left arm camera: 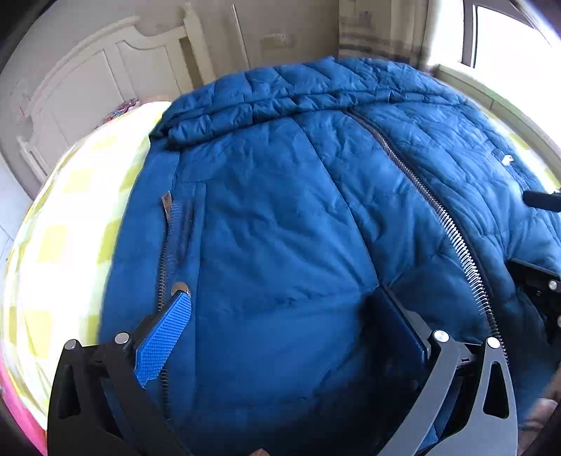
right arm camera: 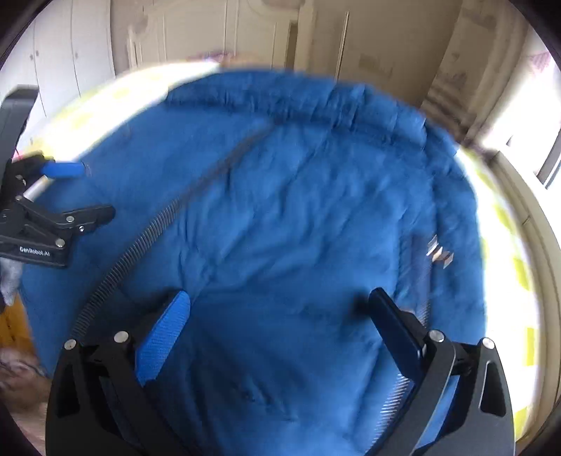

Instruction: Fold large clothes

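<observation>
A large blue quilted jacket (left arm camera: 280,217) lies spread front-up on the bed, its main zipper (left arm camera: 452,231) running down the middle and a pocket zipper (left arm camera: 164,256) at its left side. My left gripper (left arm camera: 284,301) hangs open just above the left front panel near the hem, holding nothing. In the right wrist view the same jacket (right arm camera: 298,228) fills the frame, blurred. My right gripper (right arm camera: 280,305) is open over the right front panel, with nothing between its fingers. The left gripper (right arm camera: 80,191) shows at the far left of that view, and the right gripper's fingers (left arm camera: 541,200) at the right edge of the left view.
The jacket rests on a yellow-and-white checked bedsheet (left arm camera: 70,224) with a pink edge (left arm camera: 21,414). A white headboard (left arm camera: 87,77) and wall stand behind. A bright window (left arm camera: 508,31) is at the right. Wooden floor (right arm camera: 14,329) shows at the lower left.
</observation>
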Demonstrator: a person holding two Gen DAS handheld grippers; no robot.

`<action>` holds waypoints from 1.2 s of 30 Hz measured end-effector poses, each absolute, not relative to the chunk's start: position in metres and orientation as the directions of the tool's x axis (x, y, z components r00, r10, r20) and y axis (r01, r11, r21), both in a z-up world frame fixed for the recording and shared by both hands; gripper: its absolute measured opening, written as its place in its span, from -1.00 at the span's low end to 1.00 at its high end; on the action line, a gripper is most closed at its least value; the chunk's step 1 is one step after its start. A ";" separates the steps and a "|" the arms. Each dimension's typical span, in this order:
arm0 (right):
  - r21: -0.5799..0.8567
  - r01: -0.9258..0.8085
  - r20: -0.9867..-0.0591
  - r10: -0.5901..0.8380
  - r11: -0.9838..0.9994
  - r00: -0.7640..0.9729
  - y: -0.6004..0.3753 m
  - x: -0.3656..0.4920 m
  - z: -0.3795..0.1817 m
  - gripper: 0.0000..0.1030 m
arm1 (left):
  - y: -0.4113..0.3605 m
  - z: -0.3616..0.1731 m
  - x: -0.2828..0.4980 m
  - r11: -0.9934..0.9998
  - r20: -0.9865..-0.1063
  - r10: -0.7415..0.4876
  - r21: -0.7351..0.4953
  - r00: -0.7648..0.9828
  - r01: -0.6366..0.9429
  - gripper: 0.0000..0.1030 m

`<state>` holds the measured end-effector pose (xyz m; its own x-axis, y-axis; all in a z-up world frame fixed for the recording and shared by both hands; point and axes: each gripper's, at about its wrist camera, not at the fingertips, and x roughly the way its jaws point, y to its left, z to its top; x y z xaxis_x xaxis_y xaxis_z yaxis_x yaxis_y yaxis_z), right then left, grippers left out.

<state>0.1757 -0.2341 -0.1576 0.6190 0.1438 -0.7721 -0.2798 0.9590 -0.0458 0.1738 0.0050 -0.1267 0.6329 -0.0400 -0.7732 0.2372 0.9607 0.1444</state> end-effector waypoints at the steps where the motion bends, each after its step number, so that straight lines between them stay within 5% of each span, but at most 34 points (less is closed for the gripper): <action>1: -0.032 -0.274 -0.763 0.154 0.961 0.628 -0.237 0.175 -0.158 0.95 | 0.006 -0.126 0.174 0.962 -0.777 -0.044 0.138 0.628 0.237 0.91; 13: 0.010 -0.190 -0.752 0.132 0.982 0.646 -0.288 0.137 -0.152 0.95 | 0.068 -0.131 0.127 0.982 -0.763 -0.109 0.018 0.637 0.190 0.91; 19: 0.027 -0.131 -0.763 0.105 0.991 0.638 -0.288 0.132 -0.156 0.95 | 0.057 -0.117 0.118 0.982 -0.745 -0.083 0.053 0.662 0.184 0.91; 26: -0.011 -0.323 -0.747 0.207 0.946 0.632 -0.228 0.112 -0.159 0.96 | 0.005 -0.131 0.094 0.938 -0.731 -0.099 0.159 0.675 0.310 0.91; 36: -0.035 -0.320 -0.731 0.194 0.947 0.654 -0.228 0.103 -0.156 0.95 | 0.021 -0.126 0.093 0.948 -0.745 -0.131 0.099 0.654 0.302 0.91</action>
